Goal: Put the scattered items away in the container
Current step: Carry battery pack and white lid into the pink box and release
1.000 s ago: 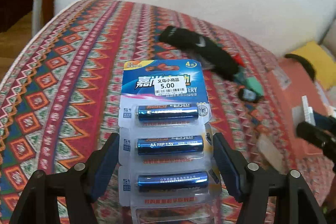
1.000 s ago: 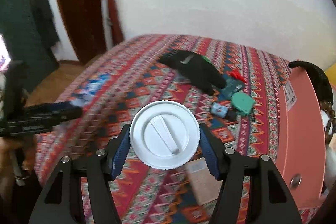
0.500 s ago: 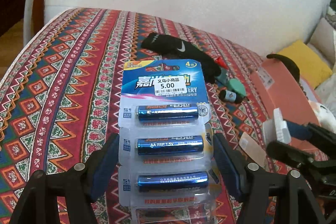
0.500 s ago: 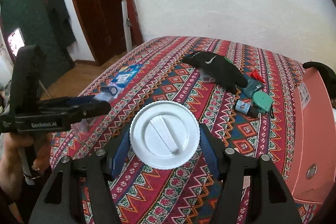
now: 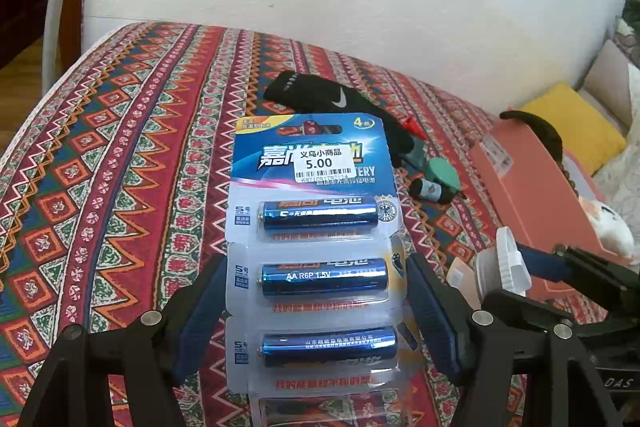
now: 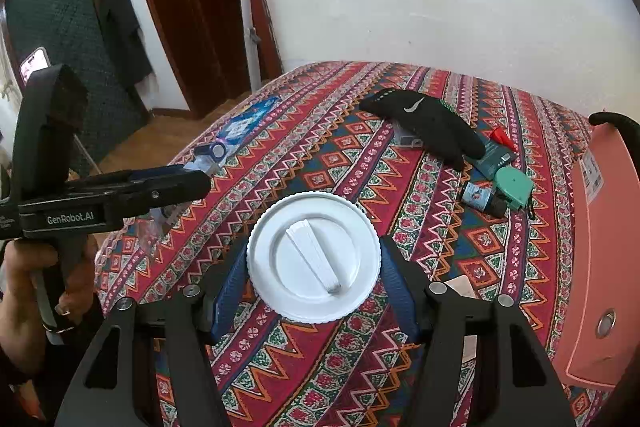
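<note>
- A blister card of blue AA batteries stands upright in the lower centre of the left wrist view, a white price sticker near its top. The left gripper pinches it by its side edges, one blue pad on each edge.
- In the right wrist view the same gripper reaches in from the left edge, held by a hand at the lower left, with the card seen edge-on at its tip.
- A white ribbed lid fills the lower centre of the right wrist view, clamped at its rim between the blue pads of the right gripper. In the left wrist view that gripper enters at the lower right with the lid seen side-on.
- The pink container stands along the right edge of the right wrist view, a round metal fitting low on its side and a dark strap curving over its top.
- Scattered on the patterned tablecloth, upper right of centre: a black glove with a white swoosh, a small red piece beside a dark green packet, a green tape measure, and a small dark bottle touching it.
- A pale flat piece lies on the cloth just right of the right gripper.
- A white wall rises behind the table; a dark wooden door fills the upper left.
</note>
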Motion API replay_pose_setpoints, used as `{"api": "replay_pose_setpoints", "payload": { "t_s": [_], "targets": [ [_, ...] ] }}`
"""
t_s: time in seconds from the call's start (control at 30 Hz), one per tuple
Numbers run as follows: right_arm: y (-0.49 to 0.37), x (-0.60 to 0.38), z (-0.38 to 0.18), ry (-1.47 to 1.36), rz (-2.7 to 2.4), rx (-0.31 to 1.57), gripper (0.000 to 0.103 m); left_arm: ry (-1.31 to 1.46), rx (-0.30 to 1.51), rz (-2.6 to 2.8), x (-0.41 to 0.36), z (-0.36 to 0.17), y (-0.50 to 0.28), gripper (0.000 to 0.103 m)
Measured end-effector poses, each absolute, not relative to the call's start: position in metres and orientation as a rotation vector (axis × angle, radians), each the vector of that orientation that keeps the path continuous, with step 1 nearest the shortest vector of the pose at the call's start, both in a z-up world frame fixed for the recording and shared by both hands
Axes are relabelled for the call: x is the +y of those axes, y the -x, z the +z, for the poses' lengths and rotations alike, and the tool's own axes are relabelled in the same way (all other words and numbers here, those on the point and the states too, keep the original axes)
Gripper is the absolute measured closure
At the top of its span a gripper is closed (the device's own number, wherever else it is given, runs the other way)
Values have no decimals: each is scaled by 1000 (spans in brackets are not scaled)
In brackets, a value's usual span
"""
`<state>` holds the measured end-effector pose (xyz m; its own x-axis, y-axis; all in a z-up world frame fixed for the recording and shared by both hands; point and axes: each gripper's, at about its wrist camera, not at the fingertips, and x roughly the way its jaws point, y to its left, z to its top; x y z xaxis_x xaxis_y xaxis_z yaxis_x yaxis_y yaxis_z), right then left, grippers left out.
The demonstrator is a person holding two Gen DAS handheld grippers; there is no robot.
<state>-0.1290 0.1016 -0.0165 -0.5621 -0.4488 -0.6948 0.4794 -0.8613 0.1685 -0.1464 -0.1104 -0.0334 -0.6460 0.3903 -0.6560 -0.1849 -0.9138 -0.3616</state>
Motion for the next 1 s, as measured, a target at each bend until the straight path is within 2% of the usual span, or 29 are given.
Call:
{"api": "replay_pose_setpoints", "payload": {
  "t_s": [0.27,0.5,0.63,0.8,0.93,1.0],
  "targets": [
    [130,104,-12,-1046,-2384,20,37,1064,-365,2591,-109,-22,142,29],
    [101,119,54,-823,-2433,-66,37,813,-325,2682,-84,53,123,29],
    [72,146,112,-630,-2536,-110,37,655,-261,2649,-31,111,120,29],
    [25,238,195,-290,-2772,-224,37,516,-164,2523,63,165,125,28],
    [-10,317,225,-74,-3018,-292,37,527,-88,2404,150,171,139,28],
    [-7,358,220,-85,-3123,-372,37,563,-40,2354,194,163,151,28]
  ]
}}
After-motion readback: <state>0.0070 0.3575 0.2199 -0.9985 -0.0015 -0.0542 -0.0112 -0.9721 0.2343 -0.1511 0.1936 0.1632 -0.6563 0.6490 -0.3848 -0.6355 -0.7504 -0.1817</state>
